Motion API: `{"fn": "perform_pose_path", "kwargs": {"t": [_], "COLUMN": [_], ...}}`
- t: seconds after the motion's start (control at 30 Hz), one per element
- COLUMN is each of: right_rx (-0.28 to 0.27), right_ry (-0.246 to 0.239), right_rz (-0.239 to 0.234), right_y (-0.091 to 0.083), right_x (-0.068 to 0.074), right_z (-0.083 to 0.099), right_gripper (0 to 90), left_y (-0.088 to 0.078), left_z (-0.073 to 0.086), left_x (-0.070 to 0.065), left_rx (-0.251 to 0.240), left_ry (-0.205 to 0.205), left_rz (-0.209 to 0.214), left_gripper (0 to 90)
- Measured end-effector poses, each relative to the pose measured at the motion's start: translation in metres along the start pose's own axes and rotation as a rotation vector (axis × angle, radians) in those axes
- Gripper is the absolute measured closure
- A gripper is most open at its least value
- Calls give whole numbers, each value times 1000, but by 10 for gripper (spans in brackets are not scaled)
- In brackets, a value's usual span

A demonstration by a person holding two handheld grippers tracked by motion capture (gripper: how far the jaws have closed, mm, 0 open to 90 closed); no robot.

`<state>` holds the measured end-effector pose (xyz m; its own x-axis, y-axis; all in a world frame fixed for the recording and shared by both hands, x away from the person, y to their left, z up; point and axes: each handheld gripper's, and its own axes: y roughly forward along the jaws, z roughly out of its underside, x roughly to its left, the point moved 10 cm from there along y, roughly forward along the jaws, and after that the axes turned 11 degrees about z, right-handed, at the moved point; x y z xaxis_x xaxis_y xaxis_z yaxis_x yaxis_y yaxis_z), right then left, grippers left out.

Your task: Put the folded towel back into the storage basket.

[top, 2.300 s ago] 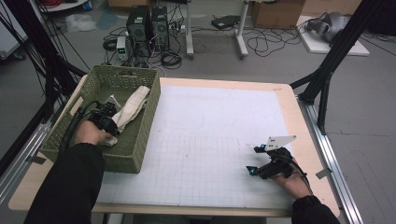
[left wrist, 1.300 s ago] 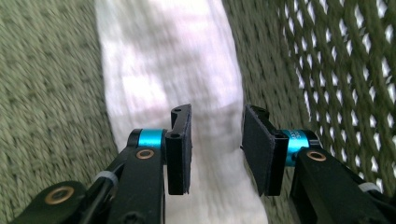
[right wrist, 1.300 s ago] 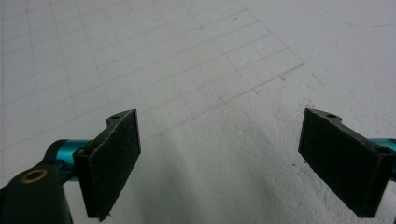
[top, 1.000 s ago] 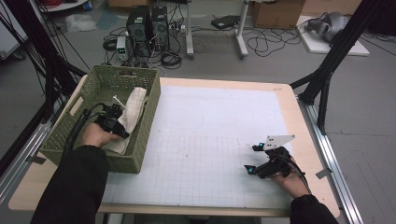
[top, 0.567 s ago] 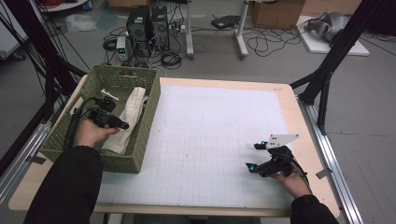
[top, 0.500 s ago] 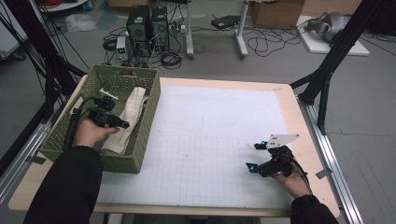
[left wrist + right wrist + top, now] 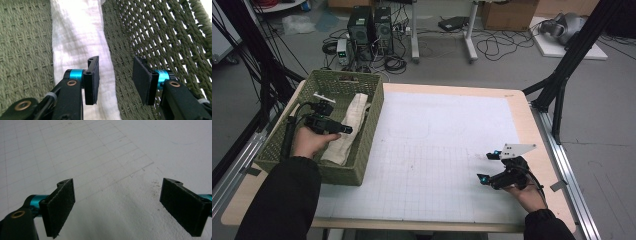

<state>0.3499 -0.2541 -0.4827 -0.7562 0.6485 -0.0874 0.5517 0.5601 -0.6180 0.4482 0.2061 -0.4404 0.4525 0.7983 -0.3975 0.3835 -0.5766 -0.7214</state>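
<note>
Cloth (image 7: 346, 131) lies along the basket (image 7: 371, 131) wall, let go: left tool (image 7: 116, 83) has just been opening, nothing between its pads. Right tool (image 7: 490, 167) waits open over the counter (image 7: 437, 125).

White grid mat (image 7: 437, 150) on table; computer towers (image 7: 371, 22) behind

basket (image 7: 362, 145) coarse woven fibre, matt; cloth (image 7: 75, 40) crinkled white cotton, probably; table mat (image 7: 120, 202) rough matt.

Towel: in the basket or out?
In. The towel lies along the basket floor, under the left gripper, whose jaws just opened, empty.
</note>
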Motion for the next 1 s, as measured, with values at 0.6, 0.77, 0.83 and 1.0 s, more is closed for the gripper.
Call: {"fn": "perform_pose_path", "kwargs": {"t": [0.6,0.77,0.83,1.0], "right_rx": [-3,-6,-6,-10], "right_ry": [3,2,-1,-1], "right_rz": [-2,-2,1,-2], "right_y": [-3,-3,-4,-3], "right_x": [1,1,1,1], "right_z": [-1,-1,-1,-1], "right_gripper": [119,119,119,119], "left_y": [-7,-10,-12,-13], "left_z": [-1,-4,-6,-6], "left_x": [0,-3,-5,-8], "left_rx": [-55,-95,-113,-132], "left_ry": [-18,-25,-28,-42], "left_rz": [19,52,65,93], "left_gripper": [517,508,506,508]}}
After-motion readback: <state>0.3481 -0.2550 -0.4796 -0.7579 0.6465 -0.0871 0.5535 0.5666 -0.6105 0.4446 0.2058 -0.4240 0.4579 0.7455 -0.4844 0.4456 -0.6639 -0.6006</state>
